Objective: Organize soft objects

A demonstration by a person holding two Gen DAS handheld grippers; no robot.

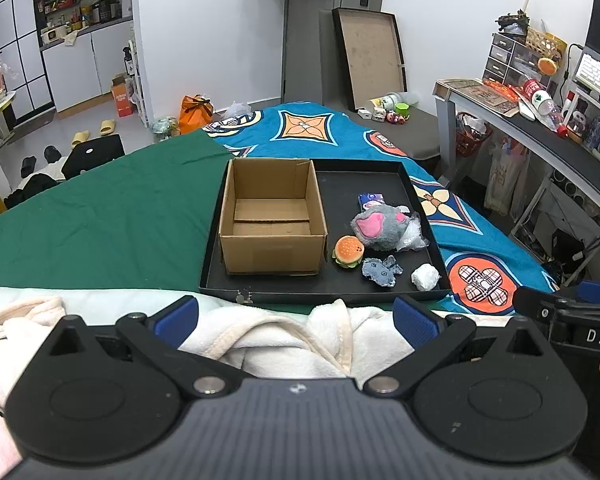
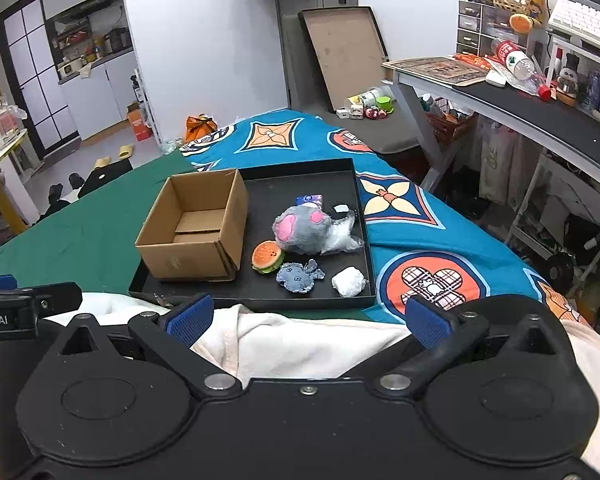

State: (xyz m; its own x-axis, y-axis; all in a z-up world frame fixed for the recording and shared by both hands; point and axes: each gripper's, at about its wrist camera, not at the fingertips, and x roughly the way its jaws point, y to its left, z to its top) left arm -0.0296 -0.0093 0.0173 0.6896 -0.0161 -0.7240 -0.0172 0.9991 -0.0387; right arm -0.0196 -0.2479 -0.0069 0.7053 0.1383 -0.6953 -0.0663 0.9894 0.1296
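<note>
A black tray [image 1: 324, 294] [image 2: 256, 296] lies on the bed. In its left half stands an empty cardboard box [image 1: 272, 248] [image 2: 188, 256]. To the right lie a grey plush with pink patches [image 1: 380, 226] [image 2: 300, 228], a burger toy [image 1: 348, 252] [image 2: 267, 256], a denim scrap toy [image 1: 382, 272] [image 2: 298, 276], a white crumpled wad [image 1: 425, 277] [image 2: 349, 282], a clear plastic bag [image 1: 412, 236] [image 2: 342, 236] and a blue packet [image 1: 372, 200] [image 2: 309, 199]. My left gripper [image 1: 296, 318] and right gripper [image 2: 308, 316] both hang open over a white fleece garment [image 1: 284, 340] [image 2: 300, 344], short of the tray.
The bed has a green sheet [image 1: 100, 220] on the left and a blue patterned cover [image 1: 476, 264] on the right. A cluttered desk [image 1: 540, 132] stands to the right, a tray lid [image 1: 370, 56] leans on the far wall, and slippers and bags lie on the floor.
</note>
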